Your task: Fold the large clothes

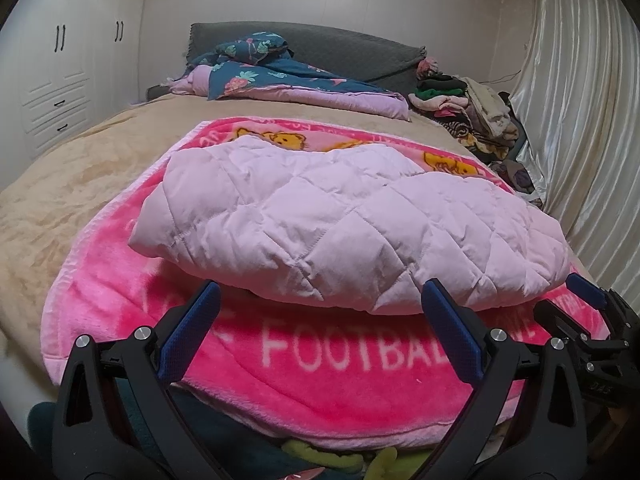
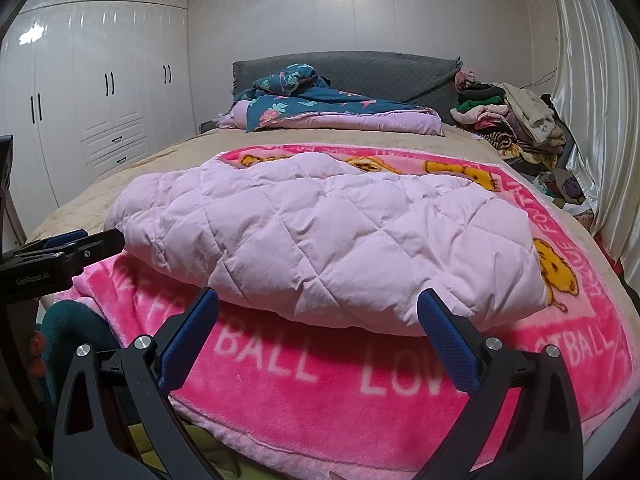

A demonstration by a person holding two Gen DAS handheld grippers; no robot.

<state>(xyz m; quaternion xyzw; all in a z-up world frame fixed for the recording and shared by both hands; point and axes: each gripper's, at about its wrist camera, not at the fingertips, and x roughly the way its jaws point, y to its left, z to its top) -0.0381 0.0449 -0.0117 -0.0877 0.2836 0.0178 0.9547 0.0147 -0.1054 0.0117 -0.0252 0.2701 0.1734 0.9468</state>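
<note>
Beige plush covers the wide bed (image 1: 80, 184) in front of you, soft and faintly mottled. On it lies a fleecy hot-pink blanket (image 1: 320, 376) with white block lettering and yellow bear figures, its paler border rounded at the near corners. Centred on that blanket sits the pale pink quilted jacket (image 1: 340, 224), folded into a puffy oblong bundle stitched in diamonds, its near edge just beyond your fingertips. Your left gripper (image 1: 320, 312) hovers with its blue-padded jaws spread wide, holding nothing; your right gripper (image 2: 318, 316) is likewise spread apart and empty, just short of the bundle's lower edge.
</note>
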